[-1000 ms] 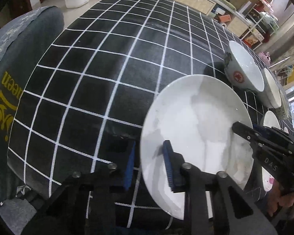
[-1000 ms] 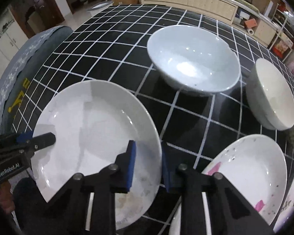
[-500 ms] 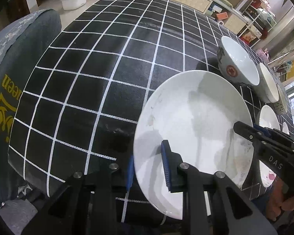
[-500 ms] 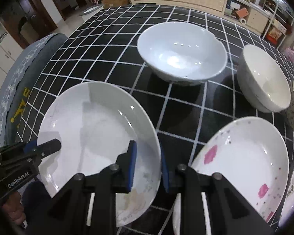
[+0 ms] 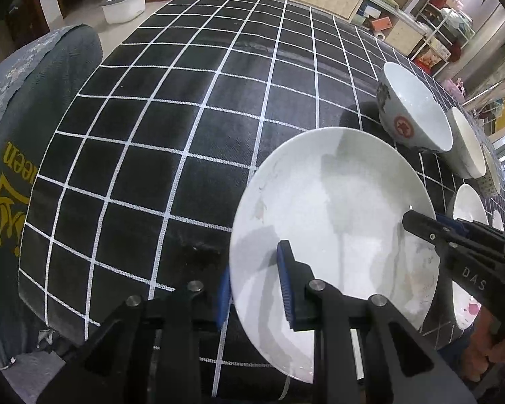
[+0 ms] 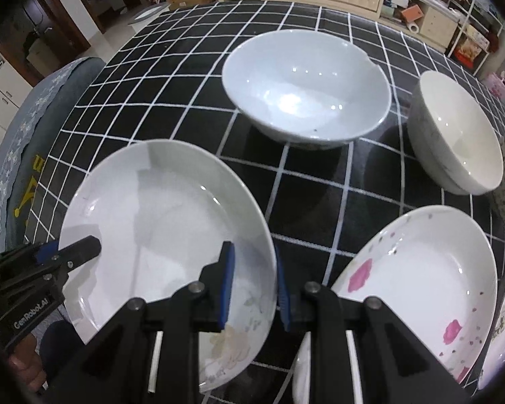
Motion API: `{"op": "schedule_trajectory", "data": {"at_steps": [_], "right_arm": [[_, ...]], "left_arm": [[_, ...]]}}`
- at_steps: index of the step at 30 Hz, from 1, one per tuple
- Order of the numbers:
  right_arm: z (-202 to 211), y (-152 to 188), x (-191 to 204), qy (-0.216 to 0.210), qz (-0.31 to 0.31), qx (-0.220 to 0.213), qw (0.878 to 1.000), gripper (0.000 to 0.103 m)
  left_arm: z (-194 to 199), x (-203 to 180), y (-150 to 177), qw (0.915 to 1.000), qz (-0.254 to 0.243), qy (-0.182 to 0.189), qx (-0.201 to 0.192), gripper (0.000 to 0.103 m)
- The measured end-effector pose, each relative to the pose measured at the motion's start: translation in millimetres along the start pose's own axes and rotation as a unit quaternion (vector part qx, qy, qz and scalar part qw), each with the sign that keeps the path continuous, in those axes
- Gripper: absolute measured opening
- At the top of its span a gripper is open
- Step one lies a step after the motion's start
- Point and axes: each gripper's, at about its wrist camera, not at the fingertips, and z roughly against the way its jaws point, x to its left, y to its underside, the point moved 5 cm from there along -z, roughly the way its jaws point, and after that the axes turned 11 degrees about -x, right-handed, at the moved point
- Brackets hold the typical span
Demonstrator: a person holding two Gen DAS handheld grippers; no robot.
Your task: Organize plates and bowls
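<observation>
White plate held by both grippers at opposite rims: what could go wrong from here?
1. Both the left gripper and the right gripper pinch only the thin rim of the white plate; the glazed edge could slip out.
2. The pink-flowered plate lies close beside the right gripper, so a sideways move may knock it.
3. The large bowl sits just beyond; pushing the plate forward could hit it.

White plate [image 6: 158, 208]: glossy glazed ceramic. Bowl [image 6: 306, 87]: same shiny glaze. Checked tablecloth [image 5: 171, 128]: matt woven texture. Gripper pads [image 6: 227, 286]: ribbed blue rubber.
</observation>
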Motion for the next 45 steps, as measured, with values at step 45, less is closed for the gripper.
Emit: {"op": "schedule_trajectory", "data": {"at_steps": [45], "right_arm": [[145.0,83.3,-163.3,0.071,-0.112,-0.087,0.987,0.028]], "left_arm": [[57.8,-178.2,36.5,0.9854,-0.133,0.105,-0.019,0.023]]}}
